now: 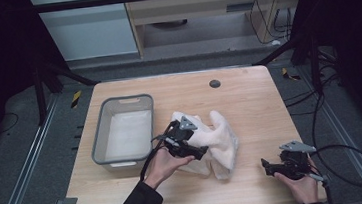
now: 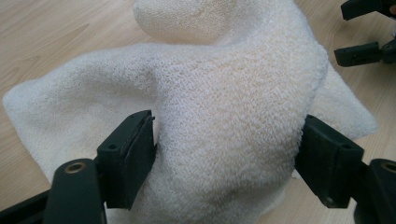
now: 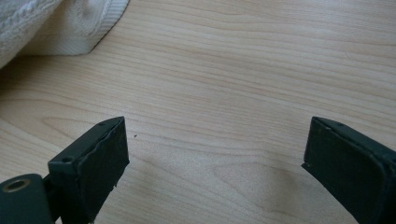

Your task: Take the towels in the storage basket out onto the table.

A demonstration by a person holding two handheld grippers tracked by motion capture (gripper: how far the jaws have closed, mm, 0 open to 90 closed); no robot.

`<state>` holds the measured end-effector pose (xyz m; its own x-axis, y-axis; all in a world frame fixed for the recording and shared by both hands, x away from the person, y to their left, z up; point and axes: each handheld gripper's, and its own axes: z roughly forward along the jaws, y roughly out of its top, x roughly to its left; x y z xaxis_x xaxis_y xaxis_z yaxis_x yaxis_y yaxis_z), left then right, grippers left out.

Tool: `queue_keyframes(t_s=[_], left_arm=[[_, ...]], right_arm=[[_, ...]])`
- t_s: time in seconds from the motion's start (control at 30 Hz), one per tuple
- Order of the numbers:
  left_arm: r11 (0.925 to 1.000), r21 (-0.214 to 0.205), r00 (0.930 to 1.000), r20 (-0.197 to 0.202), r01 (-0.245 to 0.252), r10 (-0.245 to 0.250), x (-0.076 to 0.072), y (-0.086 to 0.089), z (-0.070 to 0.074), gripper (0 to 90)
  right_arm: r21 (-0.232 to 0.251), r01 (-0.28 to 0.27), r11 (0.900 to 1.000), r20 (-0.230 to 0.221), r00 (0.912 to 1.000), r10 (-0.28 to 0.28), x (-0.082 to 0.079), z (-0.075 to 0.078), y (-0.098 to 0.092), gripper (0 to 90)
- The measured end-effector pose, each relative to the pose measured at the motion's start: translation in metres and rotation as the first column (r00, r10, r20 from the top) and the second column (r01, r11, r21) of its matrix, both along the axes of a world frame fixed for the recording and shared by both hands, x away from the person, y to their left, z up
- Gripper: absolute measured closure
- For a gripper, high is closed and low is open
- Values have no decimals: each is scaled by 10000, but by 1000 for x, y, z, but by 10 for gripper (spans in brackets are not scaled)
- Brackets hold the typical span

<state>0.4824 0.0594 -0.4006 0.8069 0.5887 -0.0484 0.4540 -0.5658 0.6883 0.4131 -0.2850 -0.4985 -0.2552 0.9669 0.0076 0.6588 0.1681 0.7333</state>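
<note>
Left gripper [image 2: 224, 154] over the towel [image 2: 233, 107], jaws spread wide on either side of a raised fold, pads beside the cloth but not pinching it: released, by the look of it. Towel [image 1: 212, 140] crumpled near mid-table [image 1: 248, 95], just right of the grey bin [image 1: 123, 130] and apart from it. Right gripper [image 3: 215, 163] released too, jaws wide over bare wood, nothing between them, towel's hem [image 3: 79, 32] off at the upper left corner of its view. From above, right gripper [image 1: 271, 167] low at the near right, well apart from the towel. Step in hand, judging by this: letting go of the fold or lining up a fresh grasp on it. Next move likely calls for closing on the raised fold, or bringing the right gripper across to take an edge; too thick a bunch could slip from the pads.
</note>
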Motion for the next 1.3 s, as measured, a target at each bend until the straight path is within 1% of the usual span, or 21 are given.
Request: queue_keyframes(t_s=[0.13, 0.2, 0.3, 0.4, 0.53, 0.73, 0.9, 1.07, 1.2, 1.3], left_arm=[[9999, 61, 9998, 119, 141, -141, -6, 3, -1, 206], [9995, 118, 9995, 99, 290, -292, -8, 4, -1, 185], [9992, 142, 9992, 139, 379, -381, -12, 6, -1, 158], [9990, 257, 9992, 164, 355, -359, -17, 8, -2, 145], [9997, 92, 9993, 274, 239, -241, -22, 16, -4, 143], [9997, -228, 9976, 679, -86, 101, -30, 37, 0, 155], [9979, -571, 9957, 845, -319, 367, -36, 57, 4, 164], [9953, -815, 9920, 1098, -530, 618, -43, 74, 6, 184], [9930, -914, 9894, 1176, -745, 850, -49, 89, 6, 199], [9898, -1037, 9857, 1272, -975, 1104, -52, 101, 5, 214]], right_arm=[[20, 39, 10000, -47, 10000, -39, 1, -1, -1, 65], [19, 1, 10000, -72, 10000, 0, 1, -1, -1, 63], [49, 35, 10000, -113, 9999, -35, 1, -2, -1, 61], [52, 45, 10000, -133, 9999, -45, 1, -2, -1, 59], [59, 23, 10000, -91, 10000, -23, 1, -2, -2, 59], [127, 58, 9999, -85, 9999, -57, 1, -2, -2, 59], [95, 58, 9999, -105, 9999, -57, 0, -2, -2, 59], [116, 74, 9999, -107, 9999, -73, 0, -2, -2, 59], [106, 82, 9999, -94, 9999, -81, 0, -2, -3, 60], [143, 53, 9999, -94, 9999, -52, -1, -2, -3, 68]])
